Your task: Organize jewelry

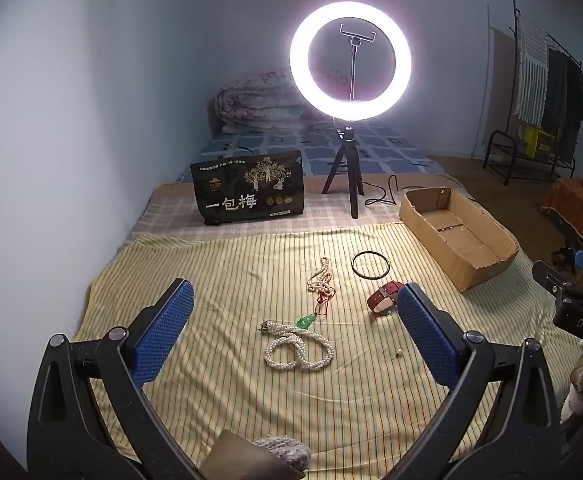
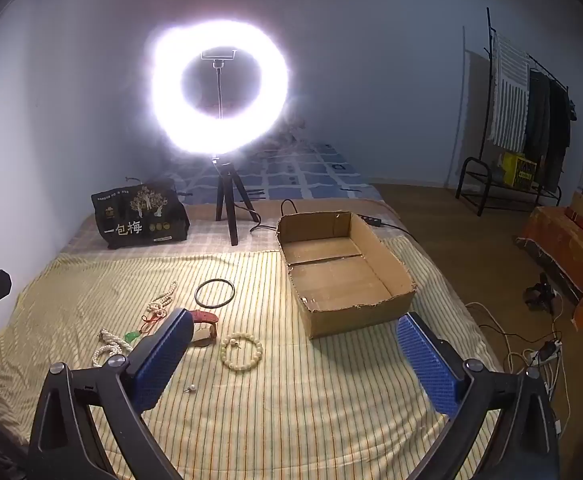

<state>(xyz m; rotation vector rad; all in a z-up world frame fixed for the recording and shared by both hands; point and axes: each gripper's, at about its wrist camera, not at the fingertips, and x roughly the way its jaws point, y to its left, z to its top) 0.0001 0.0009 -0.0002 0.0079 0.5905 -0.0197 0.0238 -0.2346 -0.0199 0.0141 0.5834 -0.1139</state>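
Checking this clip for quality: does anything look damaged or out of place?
The cardboard box has ragged, torn rims. One tiny pearl stud lies alone on the striped cloth, apart from the other jewelry.

Matt corrugated cardboard box (image 2: 343,276), woven striped cloth (image 2: 291,400), glossy pearl necklace (image 1: 297,350), dimpled blue pads (image 1: 159,336)

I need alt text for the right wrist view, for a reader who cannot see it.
The open right gripper hovers over a striped yellow cloth where jewelry lies loose: a pale bead bracelet, a black ring and a red watch. An empty cardboard box sits beyond, with a glowing ring light behind.
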